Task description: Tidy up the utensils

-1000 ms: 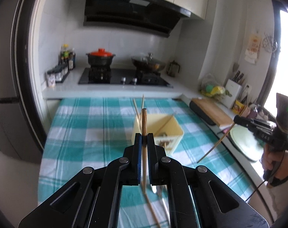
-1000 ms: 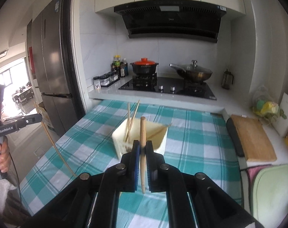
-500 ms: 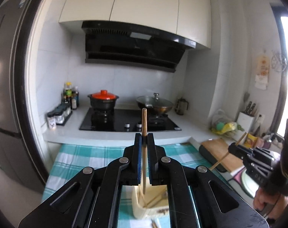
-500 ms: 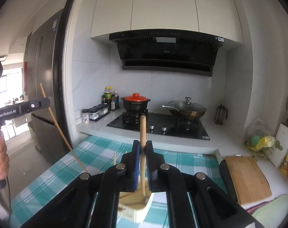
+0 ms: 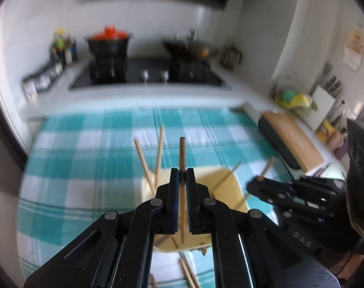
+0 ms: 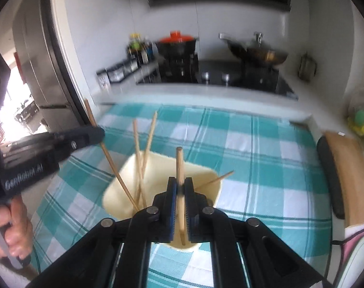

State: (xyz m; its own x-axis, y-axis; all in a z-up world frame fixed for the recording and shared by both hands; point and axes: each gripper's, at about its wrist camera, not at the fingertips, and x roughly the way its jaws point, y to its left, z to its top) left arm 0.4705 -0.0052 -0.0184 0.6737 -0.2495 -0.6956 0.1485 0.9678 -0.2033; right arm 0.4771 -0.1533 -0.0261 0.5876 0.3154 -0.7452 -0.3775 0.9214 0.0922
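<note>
Both grippers hover over the cream holder (image 6: 158,192) on the checked tabletop (image 6: 266,156). The left gripper (image 5: 182,175) has its fingers clamped on a dark chopstick (image 5: 182,151), tip pointing to twelve o'clock. The right gripper (image 6: 180,184) is clamped on a pale chopstick (image 6: 179,163). Two more chopsticks (image 6: 143,148) lean in the holder at eleven o'clock, and loose ones (image 5: 189,273) lie at six.
</note>
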